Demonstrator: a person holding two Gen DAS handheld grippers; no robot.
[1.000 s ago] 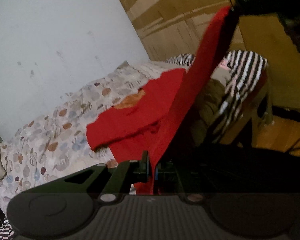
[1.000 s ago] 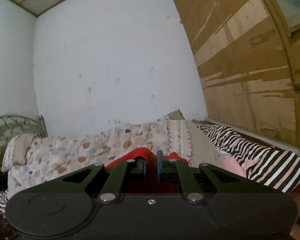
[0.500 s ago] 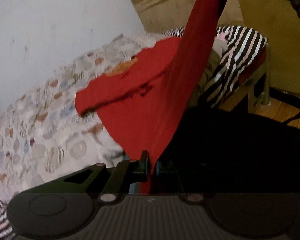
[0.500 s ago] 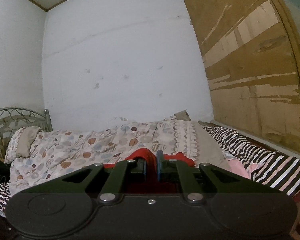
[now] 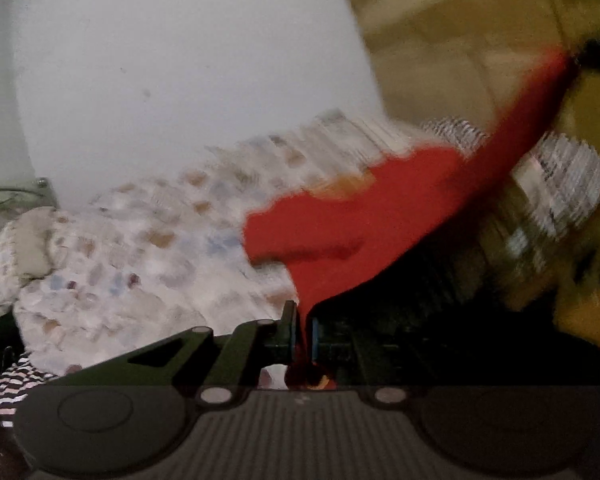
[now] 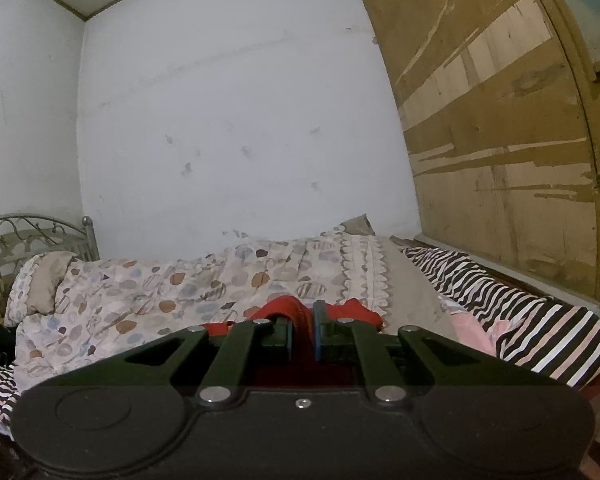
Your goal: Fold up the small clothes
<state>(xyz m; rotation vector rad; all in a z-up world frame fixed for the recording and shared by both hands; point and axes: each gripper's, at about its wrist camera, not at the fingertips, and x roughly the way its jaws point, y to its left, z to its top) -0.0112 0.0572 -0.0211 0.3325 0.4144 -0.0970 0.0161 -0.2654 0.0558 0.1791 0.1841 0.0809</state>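
Observation:
A small red garment (image 5: 380, 216) hangs stretched in the air above the bed, blurred by motion in the left wrist view. My left gripper (image 5: 303, 330) is shut on its near corner. The cloth runs up to the upper right, where the dark right gripper (image 5: 588, 46) holds its other end. An orange patch shows on the garment's far side. In the right wrist view my right gripper (image 6: 302, 330) is shut on a bunched red fold of the garment (image 6: 288, 310), and the rest of the cloth hangs hidden below the gripper body.
A bed with a leaf-patterned quilt (image 6: 172, 280) fills the middle. A black-and-white striped blanket (image 6: 512, 312) and pink cloth (image 6: 468, 328) lie at its right end. A metal headboard (image 6: 24, 236) stands left, a white wall behind, and a worn wooden panel (image 6: 500, 128) at the right.
The left wrist view has rolled and swung, so the stretched red cloth now slants from lower middle to upper right instead of rising steeply. The right gripper has held still.

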